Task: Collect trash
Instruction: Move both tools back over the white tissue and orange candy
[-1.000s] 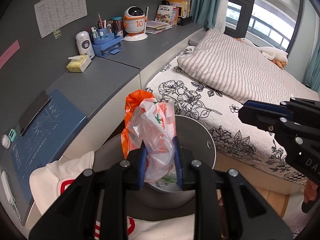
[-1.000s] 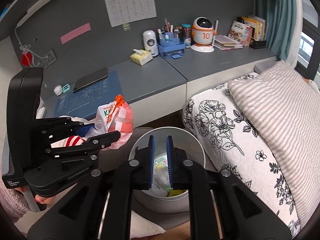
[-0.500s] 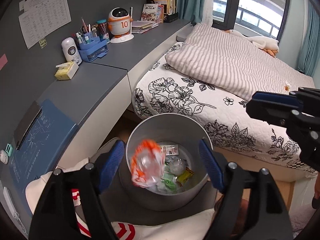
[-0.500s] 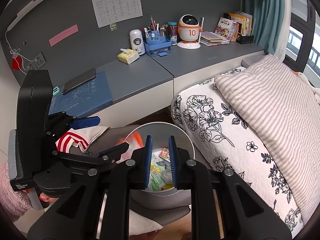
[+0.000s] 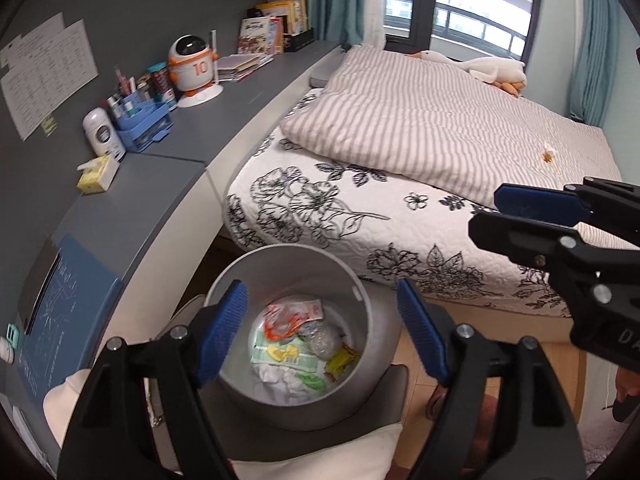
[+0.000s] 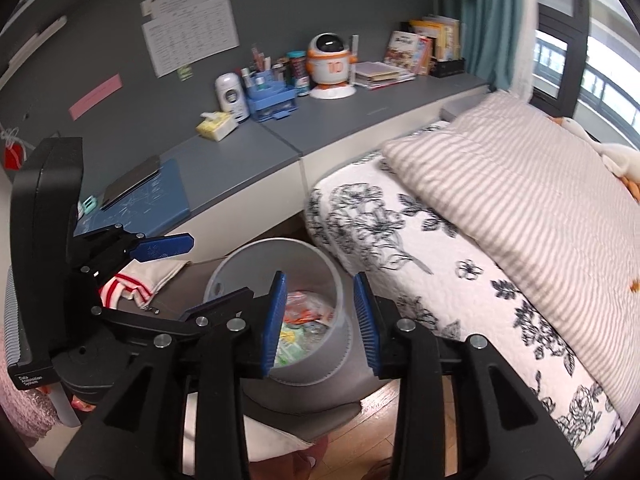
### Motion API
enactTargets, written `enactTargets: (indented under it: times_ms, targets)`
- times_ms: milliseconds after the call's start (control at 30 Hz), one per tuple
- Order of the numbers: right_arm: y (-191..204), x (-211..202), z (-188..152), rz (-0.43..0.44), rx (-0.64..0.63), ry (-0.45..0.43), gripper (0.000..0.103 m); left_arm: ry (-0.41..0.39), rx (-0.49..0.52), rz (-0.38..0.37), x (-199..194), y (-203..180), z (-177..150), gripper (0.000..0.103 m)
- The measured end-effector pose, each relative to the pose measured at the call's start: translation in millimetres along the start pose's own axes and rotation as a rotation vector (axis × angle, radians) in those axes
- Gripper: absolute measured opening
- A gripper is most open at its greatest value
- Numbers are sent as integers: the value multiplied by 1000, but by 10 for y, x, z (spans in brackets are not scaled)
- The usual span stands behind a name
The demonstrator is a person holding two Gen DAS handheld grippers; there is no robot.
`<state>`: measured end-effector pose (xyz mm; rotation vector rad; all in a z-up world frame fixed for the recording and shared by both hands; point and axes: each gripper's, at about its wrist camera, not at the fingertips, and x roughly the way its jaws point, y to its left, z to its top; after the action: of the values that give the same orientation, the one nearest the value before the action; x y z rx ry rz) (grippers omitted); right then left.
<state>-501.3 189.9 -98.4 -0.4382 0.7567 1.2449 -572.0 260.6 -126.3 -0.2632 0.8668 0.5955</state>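
The left claw is spread wide and empty above the grey bin: the orange-and-clear plastic bag it pinched a second ago now lies inside on the other trash, so that piece is collected. The right claw, half spread, holds nothing; beyond the bin, an orange scrap sits on the bed

Light: bright daylight from the window, whose panes are blown out white.
Shade: the grey wall is dimmer; soft shadow under the desk.
Blur: the right wrist view is slightly smeared.
Distortion: strong fisheye bending, black vignette corners.
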Motion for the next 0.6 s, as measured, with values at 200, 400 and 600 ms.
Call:
enactTargets:
  times_ms: [200, 400, 600]
  targets:
    - [-714, -225, -154, -63, 87, -31, 40, -1, 80, -43, 173, -646, 288, 77]
    - [-1740, -533, -378, -155, 193, -52, 44, 9, 160, -112, 423, -1585, 658, 77]
    - [-2991, -988, -638, -274, 289, -67, 44, 0, 240, -197, 706, -2757, 1096, 77]
